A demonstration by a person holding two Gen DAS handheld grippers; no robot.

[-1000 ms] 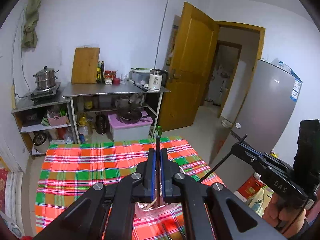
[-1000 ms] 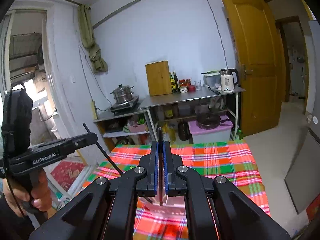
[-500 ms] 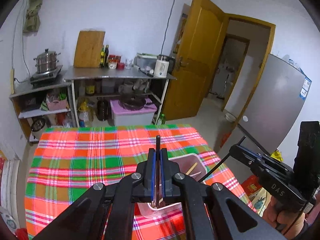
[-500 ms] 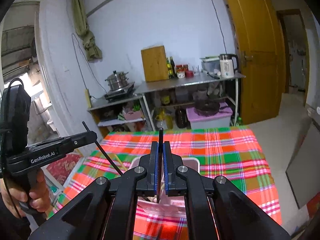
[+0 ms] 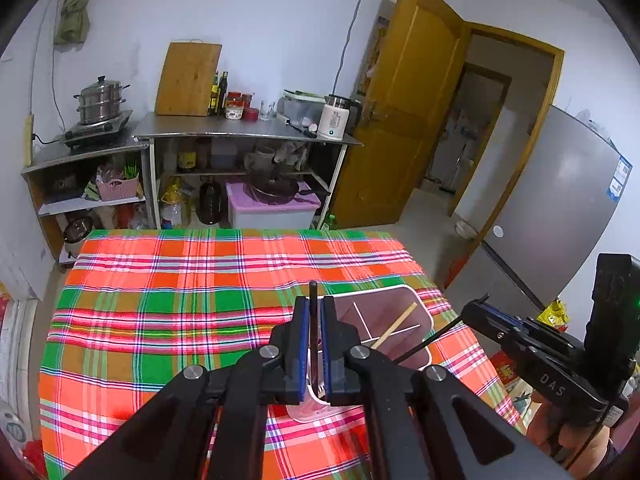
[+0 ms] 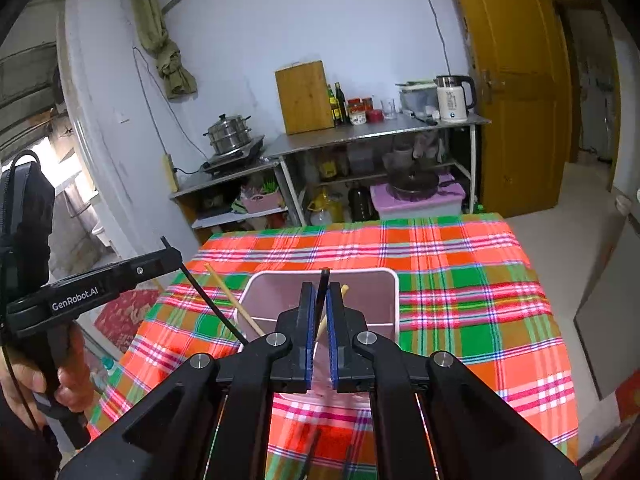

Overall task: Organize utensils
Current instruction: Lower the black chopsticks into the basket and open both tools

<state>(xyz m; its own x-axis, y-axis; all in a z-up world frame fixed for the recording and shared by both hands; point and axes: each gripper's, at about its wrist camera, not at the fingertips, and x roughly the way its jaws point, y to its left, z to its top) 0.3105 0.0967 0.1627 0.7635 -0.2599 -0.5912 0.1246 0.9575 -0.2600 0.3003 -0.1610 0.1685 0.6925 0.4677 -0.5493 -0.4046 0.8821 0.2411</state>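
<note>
Holding a black chopstick (image 5: 313, 300) apiece, both grippers hung over the white bin (image 6: 394, 300) on the plaid surface (image 5: 160, 300). The left gripper (image 5: 314, 344) was closed to a narrow slot on its stick, which stood nearly upright between the blue pads (image 5: 301, 344); the right gripper (image 6: 319, 336) pinched its own black chopstick (image 6: 322, 284) the same way.

To do the drop well, each stick probably needed its lower tip inside the bin's wall before the pads parted, and the two grippers, being close together, would best let go one at a time so the sticks did not cross or knock.

The bin sat near the surface's edge, under both grippers. From the left view thin dividers (image 5: 362, 316) split it into compartments, and a pale wooden chopstick (image 5: 394, 326) lay slanted across one. The right view showed another wooden stick (image 6: 234, 300) leaning over the bin's left rim, its upper end outside. Whether more lay in the bottom I could not tell.
</note>
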